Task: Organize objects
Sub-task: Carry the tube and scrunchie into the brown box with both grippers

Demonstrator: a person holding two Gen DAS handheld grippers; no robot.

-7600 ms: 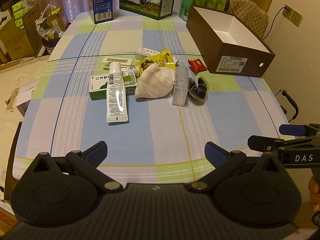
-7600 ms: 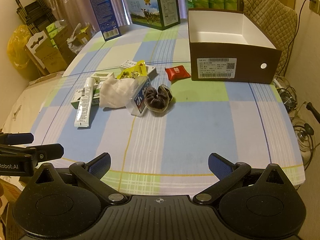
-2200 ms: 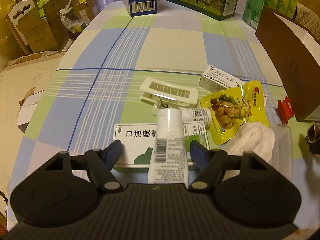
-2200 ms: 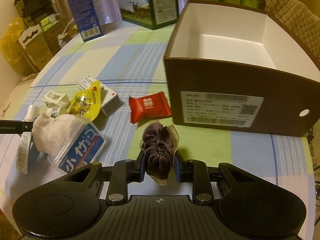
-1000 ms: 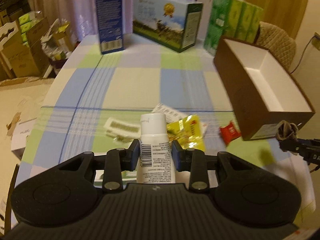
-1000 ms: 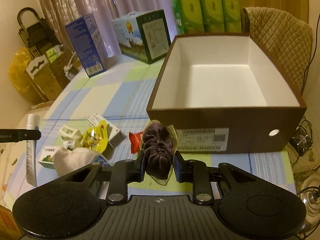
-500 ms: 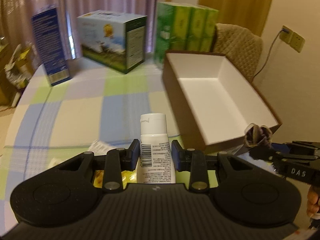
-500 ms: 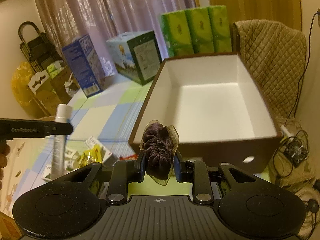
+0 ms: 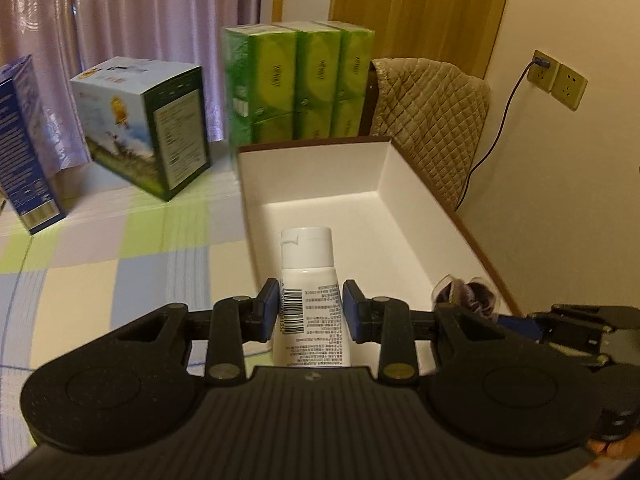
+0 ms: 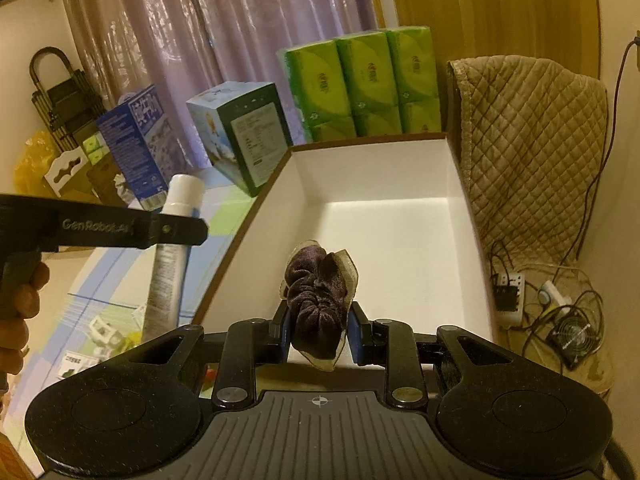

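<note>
At 6 o'clock in each wrist view, both grippers are loaded: left gripper (image 9: 310, 314) clamped on a white tube (image 9: 308, 280), long axis running toward 12 o'clock, cap end forward; right gripper (image 10: 319, 334) clamped on a dark scrunchie (image 10: 318, 300). Both hover at the box's (image 10: 460, 248) near edge. Box interior looks empty, so nothing is stored yet. Leftover items (image 10: 102, 330) remain on the table (image 9: 100, 248) at 9 o'clock. Green packs (image 9: 298, 80) stand behind at 12.
</note>
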